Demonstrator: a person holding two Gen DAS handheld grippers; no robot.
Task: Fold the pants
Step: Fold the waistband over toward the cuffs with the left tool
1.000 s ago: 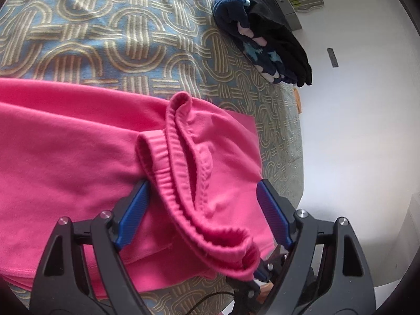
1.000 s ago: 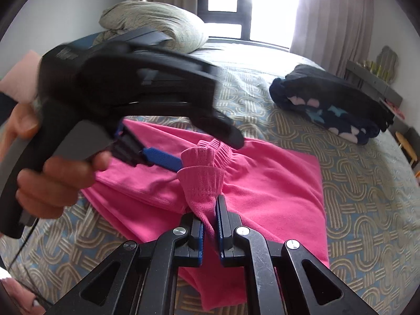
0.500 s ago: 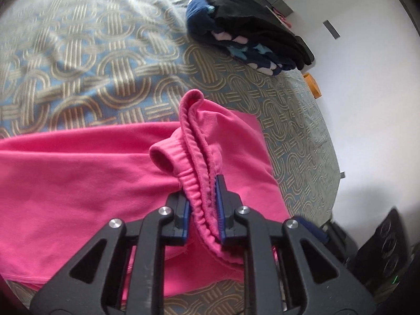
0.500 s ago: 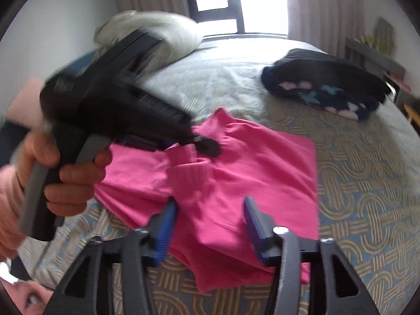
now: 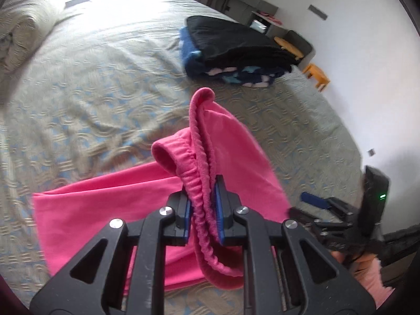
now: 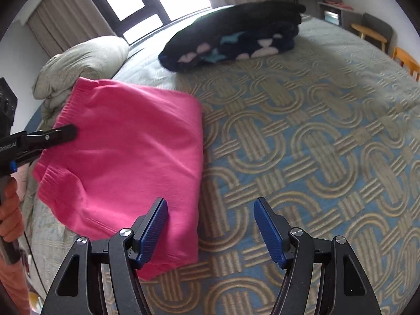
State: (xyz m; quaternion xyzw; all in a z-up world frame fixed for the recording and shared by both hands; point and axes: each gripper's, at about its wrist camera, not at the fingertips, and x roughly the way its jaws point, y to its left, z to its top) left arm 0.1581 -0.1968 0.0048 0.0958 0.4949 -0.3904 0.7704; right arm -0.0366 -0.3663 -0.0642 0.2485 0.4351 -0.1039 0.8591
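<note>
The left gripper (image 5: 201, 207) is clenching the gathered elastic waistband (image 5: 199, 157) of the bright pink fleece pants (image 6: 126, 157), its blue pads pressing on the ribbed band from both sides and holding that end raised off the bed. The right gripper (image 6: 211, 229) is hanging released, its jaws spread wide over the near right edge of the pants, gripping nothing.

The pants are lying on the patterned blue and beige bedspread (image 6: 302, 144), partly folded into a thick rectangle near the near left side of the bed. A folded stack of dark navy and black clothes (image 6: 231, 39) is sitting well apart at the far side, and a pale grey-green pillow (image 6: 84, 65) is resting far left.

The main risk, as I judge it, is the waistband bunching: the left pads are pinching several layers in a twist, so laying the end down could be leaving a lump or a skewed edge. With only one gripper holding, the free corner may be sagging and dragging the lower layers out of line. Slack fleece could also be slipping from the pads.

In the right wrist view the pants' long axis seems to be running from near to far, with the waistband end pointing left toward the left gripper, though the folding is making this uncertain.
</note>
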